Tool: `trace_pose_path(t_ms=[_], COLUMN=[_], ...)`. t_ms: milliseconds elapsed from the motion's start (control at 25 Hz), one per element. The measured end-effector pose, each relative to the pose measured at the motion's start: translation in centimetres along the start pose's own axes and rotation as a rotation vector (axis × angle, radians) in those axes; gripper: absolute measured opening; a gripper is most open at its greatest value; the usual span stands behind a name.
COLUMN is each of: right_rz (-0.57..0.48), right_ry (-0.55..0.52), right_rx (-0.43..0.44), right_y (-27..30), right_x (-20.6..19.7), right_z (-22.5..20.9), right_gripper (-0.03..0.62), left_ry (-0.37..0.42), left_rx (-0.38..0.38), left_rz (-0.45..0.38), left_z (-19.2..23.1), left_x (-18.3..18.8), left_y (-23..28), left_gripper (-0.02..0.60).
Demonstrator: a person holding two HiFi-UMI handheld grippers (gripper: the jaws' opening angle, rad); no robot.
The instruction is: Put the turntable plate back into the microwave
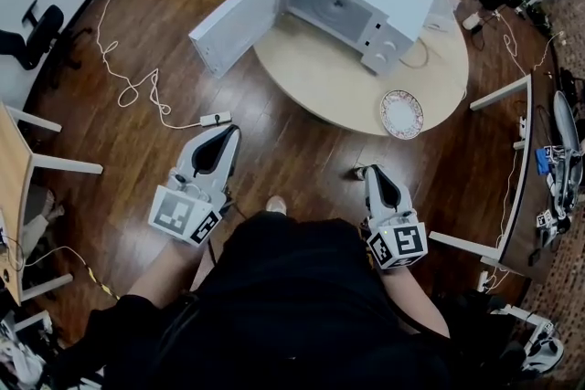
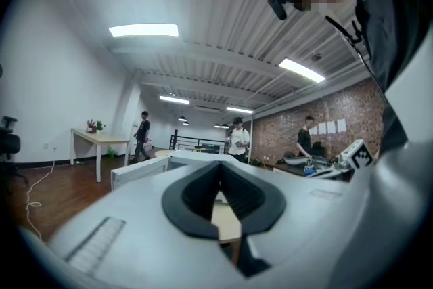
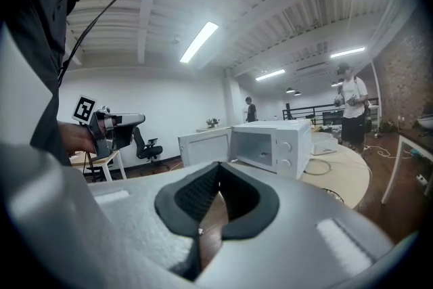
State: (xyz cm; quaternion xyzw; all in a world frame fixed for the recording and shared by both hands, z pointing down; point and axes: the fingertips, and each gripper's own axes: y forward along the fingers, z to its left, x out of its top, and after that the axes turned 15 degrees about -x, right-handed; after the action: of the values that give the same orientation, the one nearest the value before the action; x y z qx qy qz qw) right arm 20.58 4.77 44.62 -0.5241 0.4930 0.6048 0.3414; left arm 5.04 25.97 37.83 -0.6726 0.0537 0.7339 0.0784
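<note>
A white microwave (image 1: 358,3) stands on the round wooden table (image 1: 320,78) with its door (image 1: 236,21) swung open to the left and its cavity empty. The turntable plate (image 1: 402,114), patterned at the rim, lies flat on the table near its front right edge. My left gripper (image 1: 228,131) is over the floor short of the table, shut with nothing in it. The right gripper (image 1: 365,171), also shut and empty, is held just short of the table edge, below and left of the plate. The right gripper view shows the microwave (image 3: 272,145) ahead and the left gripper (image 3: 111,128) at the left.
A white cable (image 1: 137,89) and plug block (image 1: 216,118) lie on the wooden floor left of the table. An office chair (image 1: 33,32) stands far left, and a cluttered desk (image 1: 530,169) at the right. People (image 2: 237,140) stand in the background.
</note>
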Motion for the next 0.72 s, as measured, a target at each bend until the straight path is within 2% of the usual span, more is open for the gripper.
trace_pose_path(t_ms=[200,400,720], right_rz=[0.006,-0.002,0.026], right_ry=[0.002,-0.002,-0.005], right_rx=[-0.008,-0.021,-0.017], right_y=[1.6,2.0,3.7], right_x=[0.4,0.8,0.3], right_z=[1.2,1.7,2.0], right_gripper=[0.002,0.002,0.002], left_ry=[-0.01,-0.006,-0.035], left_rx=[-0.028,-0.079,-0.067], left_rz=[0.019,0.022,0.036], left_z=[2.5,2.6,4.4], left_x=[-0.3,-0.1,-0.9], left_y=[0.4,1.2,1.8], left_gripper=[0.006,0.006,0.006])
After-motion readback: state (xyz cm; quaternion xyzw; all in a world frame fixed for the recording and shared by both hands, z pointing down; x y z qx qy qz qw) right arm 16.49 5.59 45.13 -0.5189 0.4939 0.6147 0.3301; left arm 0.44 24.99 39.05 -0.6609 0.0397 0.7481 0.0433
